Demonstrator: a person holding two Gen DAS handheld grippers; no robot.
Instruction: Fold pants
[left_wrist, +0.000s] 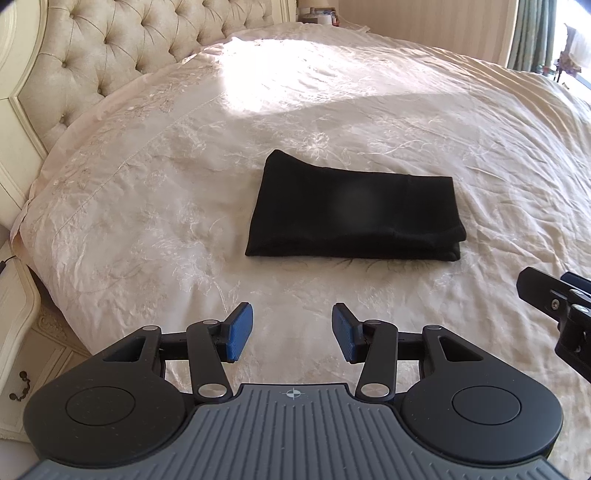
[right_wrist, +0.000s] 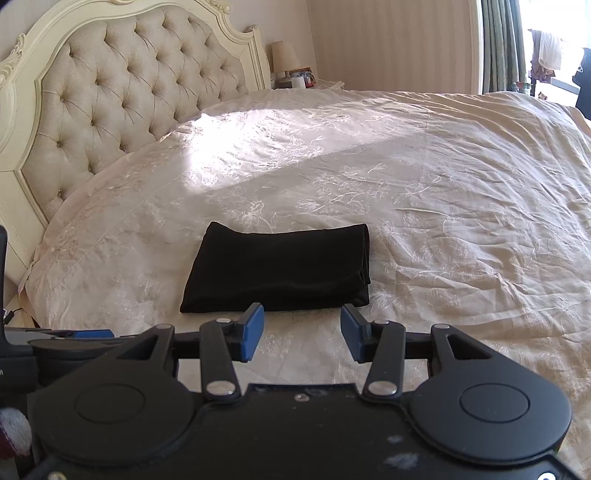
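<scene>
The black pants (left_wrist: 354, 218) lie folded on the bed (left_wrist: 147, 221). The left gripper (left_wrist: 292, 332) and right gripper (right_wrist: 302, 334) hover nearby, both spread wide and empty.

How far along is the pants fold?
Looks done: the pants lie in a compact layered rectangle on the bed. In hand: nothing; left gripper and right gripper are open and short of the cloth. Left: at most tidying the far left corner, which pokes up.

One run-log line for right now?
pants: folded, flat on bedspread | left hand-held gripper: open, empty | right hand-held gripper: open, empty, short of pants
</scene>
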